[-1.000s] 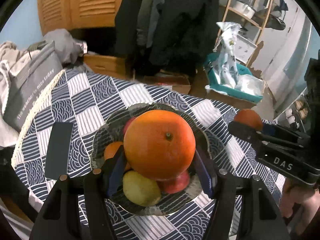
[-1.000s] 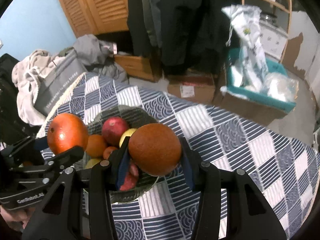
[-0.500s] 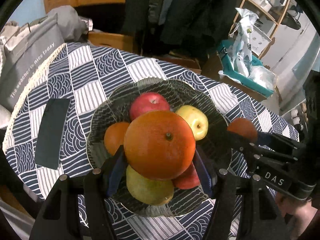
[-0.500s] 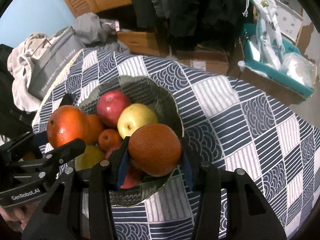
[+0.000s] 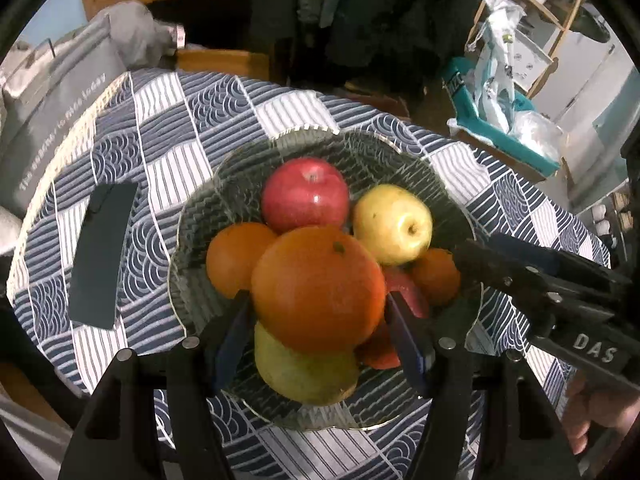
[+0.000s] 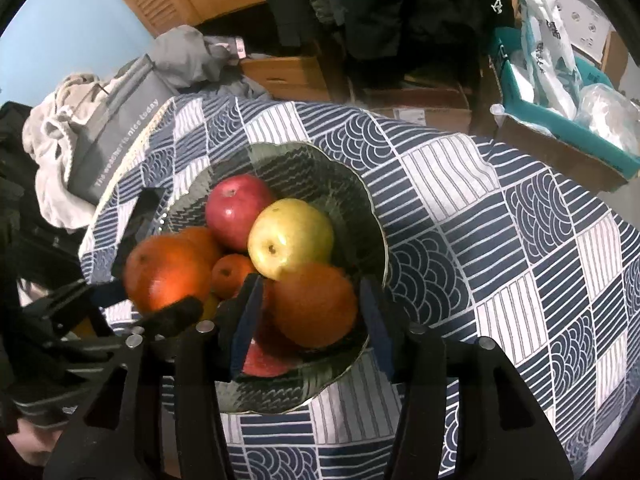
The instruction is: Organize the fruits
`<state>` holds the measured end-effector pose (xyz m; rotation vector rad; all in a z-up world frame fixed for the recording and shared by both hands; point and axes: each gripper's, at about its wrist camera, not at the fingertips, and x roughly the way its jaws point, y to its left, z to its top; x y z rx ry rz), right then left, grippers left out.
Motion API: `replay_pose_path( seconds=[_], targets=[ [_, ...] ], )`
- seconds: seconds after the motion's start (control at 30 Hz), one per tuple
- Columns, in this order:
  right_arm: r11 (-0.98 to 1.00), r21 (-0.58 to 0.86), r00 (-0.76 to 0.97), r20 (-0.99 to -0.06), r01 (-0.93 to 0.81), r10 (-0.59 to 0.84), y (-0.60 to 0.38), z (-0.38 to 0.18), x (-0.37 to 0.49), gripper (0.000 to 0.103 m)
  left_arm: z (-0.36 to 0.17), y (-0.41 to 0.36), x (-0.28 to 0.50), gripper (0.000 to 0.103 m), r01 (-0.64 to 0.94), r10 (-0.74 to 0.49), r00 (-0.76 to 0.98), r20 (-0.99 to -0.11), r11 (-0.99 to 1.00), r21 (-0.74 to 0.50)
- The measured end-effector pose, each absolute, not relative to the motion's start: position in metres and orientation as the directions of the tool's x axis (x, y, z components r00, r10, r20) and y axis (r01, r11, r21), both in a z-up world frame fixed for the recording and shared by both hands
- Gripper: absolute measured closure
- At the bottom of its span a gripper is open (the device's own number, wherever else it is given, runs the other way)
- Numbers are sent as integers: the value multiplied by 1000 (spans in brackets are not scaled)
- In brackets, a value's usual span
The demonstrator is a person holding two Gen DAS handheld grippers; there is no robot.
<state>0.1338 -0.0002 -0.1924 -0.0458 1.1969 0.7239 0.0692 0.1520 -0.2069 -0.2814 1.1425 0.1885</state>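
Blue-and-white patterned tablecloth covered the table, glass bowl in the middle. Left wrist view: left gripper clamped a big orange right over the bowl's near side, above a red apple and yellow apple. Right wrist view: right gripper squeezed a darker orange over the bowl's near rim.

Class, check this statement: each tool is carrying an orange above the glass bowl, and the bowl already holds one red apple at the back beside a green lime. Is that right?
Not quite. Beside the red apple sits a yellow apple, not a green lime; the left wrist view shows it clearly. The rest stands: the left tool and right tool each carry an orange above the glass bowl.
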Motion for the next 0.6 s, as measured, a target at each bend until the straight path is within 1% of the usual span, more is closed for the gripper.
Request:
replay_pose_path(
  seconds=[0.07, 0.1, 0.23, 0.43, 0.53, 0.6],
  targets=[
    [774, 349, 171, -849, -529, 500, -2, -189, 135, 45, -199, 150, 69, 29, -282, 29, 434, -900, 954, -105],
    [775, 348, 176, -847, -528, 501, -2, -187, 135, 44, -196, 150, 69, 23, -276, 30, 445, -895, 955, -106],
    [785, 346, 199, -842, -514, 502, -8, -179, 135, 44, -188, 148, 67, 23, -271, 44, 458, -888, 958, -92],
    [808, 290, 272, -838, -513, 473, -16, -157, 132, 44, -172, 143, 61, 23, -258, 46, 477, -878, 962, -90],
    [818, 264, 314, -828, -512, 464, -21, -142, 129, 39, -158, 143, 57, 23, -255, 38, 502, -864, 961, -105],
    [823, 243, 344, -820, -514, 457, -25, -131, 127, 38, -150, 142, 54, 23, -252, 36, 515, -856, 961, -111]
  ],
)
